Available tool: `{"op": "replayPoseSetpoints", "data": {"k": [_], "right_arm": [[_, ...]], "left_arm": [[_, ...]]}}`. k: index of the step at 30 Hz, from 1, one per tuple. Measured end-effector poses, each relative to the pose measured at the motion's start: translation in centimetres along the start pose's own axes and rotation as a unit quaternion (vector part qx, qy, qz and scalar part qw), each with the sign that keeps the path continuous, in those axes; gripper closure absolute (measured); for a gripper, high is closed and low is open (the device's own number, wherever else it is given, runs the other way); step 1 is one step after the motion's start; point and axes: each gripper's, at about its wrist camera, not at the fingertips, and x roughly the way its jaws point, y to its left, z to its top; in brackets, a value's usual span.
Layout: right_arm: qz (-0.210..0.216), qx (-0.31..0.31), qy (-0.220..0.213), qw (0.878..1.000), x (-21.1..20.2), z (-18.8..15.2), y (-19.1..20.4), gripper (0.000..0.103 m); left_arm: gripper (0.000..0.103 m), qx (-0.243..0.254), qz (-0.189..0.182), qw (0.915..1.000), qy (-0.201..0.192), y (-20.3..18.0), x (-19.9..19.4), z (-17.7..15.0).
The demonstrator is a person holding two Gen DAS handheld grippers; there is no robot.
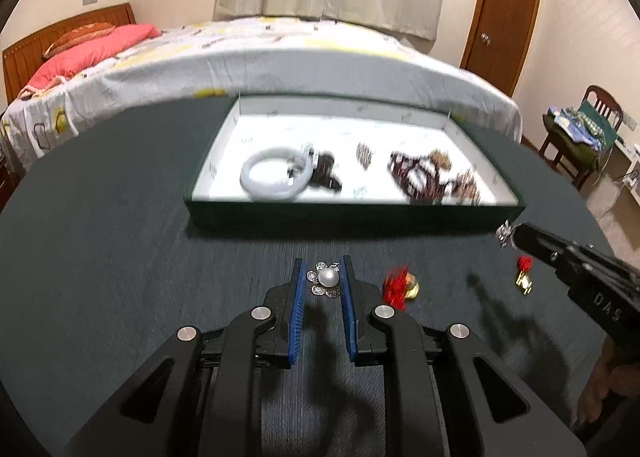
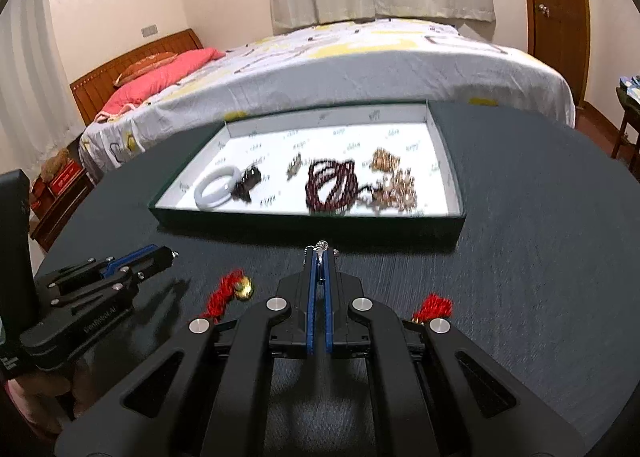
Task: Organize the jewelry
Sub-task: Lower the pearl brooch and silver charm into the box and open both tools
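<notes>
Here both hands are mid-pickup, each carrying a small piece toward the open tray (image 1: 456, 125). The left tongs (image 1: 323, 281) are clamped on a pearl brooch (image 1: 327, 277), its silver petals showing between the blue pads, above the dark table (image 1: 120, 241). The right tongs (image 2: 321, 257) are pressed together on a small silver ornament (image 2: 322, 245) that pokes out past their tips.

My judgement is that the next move calls for carrying both pieces over the near wall of the tray and releasing them onto a bare white patch, away from the white bangle (image 1: 274, 177) and the dark red beads (image 2: 330, 187) already lying inside.

Two red tassel earrings (image 1: 400, 287) rest on the table, apart from each other, and are not yet collected.

The left wrist view shows the pearl plainly; the right wrist view sees those tongs only from the side, so the brooch is mostly hidden. The right view, in turn, separates the tray's contents more clearly.
</notes>
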Motion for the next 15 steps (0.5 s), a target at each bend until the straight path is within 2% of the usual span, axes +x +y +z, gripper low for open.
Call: {"op": "replayPoseSetpoints", "data": {"k": [8, 15], "right_arm": [[-0.011, -0.009, -0.041, 0.999, -0.1, 3.8, -0.4, 0.099], [-0.012, -0.012, -0.071, 0.997, 2.3, 7.8, -0.6, 0.099]], "left_arm": [[0.085, 0.001, -0.016, 0.9988, -0.046, -0.3, -0.1, 4.5], [0.085, 0.011, -0.005, 0.9968, -0.079, 0.1, 2.2, 8.7]]}}
